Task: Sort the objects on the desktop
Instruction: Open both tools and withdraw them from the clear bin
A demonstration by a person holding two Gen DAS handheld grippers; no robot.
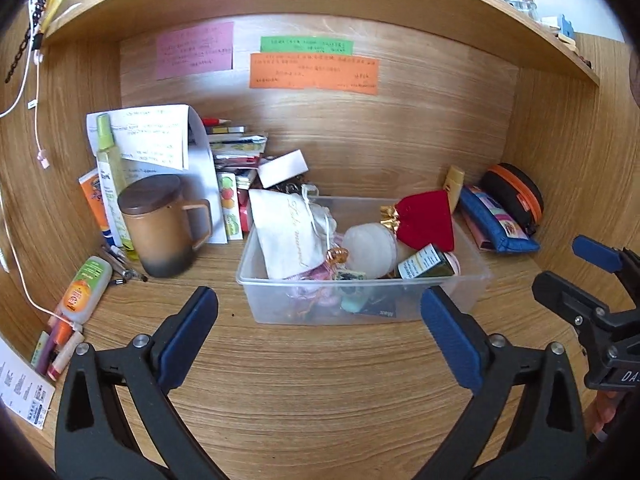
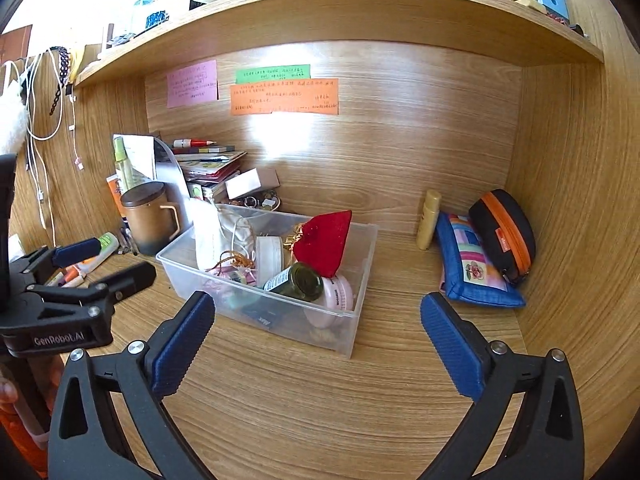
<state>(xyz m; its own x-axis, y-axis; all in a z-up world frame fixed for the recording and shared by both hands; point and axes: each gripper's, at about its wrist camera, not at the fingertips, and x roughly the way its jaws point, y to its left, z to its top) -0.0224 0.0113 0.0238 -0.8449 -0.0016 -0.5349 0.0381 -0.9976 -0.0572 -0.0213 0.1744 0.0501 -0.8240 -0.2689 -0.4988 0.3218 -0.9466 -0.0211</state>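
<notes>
A clear plastic box (image 1: pixel 272 304) (image 2: pixel 360 300) stands mid-desk, holding a red velvet pouch (image 1: pixel 430 220) (image 2: pixel 326 240), a white cloth bag (image 1: pixel 288 232), a dark green bottle (image 1: pixel 426 264) (image 2: pixel 298 280), a pink jar (image 2: pixel 338 296) and other small items. My left gripper (image 1: pixel 320 300) is open just in front of the box with nothing between its fingers. It also shows at the left of the right wrist view as the left gripper (image 2: pixel 108 262). My right gripper (image 2: pixel 316 304) stands wide open and empty before the box's near corner. In the left wrist view the right gripper (image 1: pixel 568 268) sits at the right edge.
A lidded brown mug (image 1: pixel 160 224) (image 2: pixel 148 220), a spray bottle (image 1: pixel 108 152), papers, stacked books (image 1: pixel 236 148), a small bottle (image 1: pixel 84 288) and pens crowd the left. A yellow tube (image 2: pixel 428 220), blue pencil case (image 2: pixel 472 268) and black-orange case (image 2: pixel 504 232) lie right. A shelf overhangs.
</notes>
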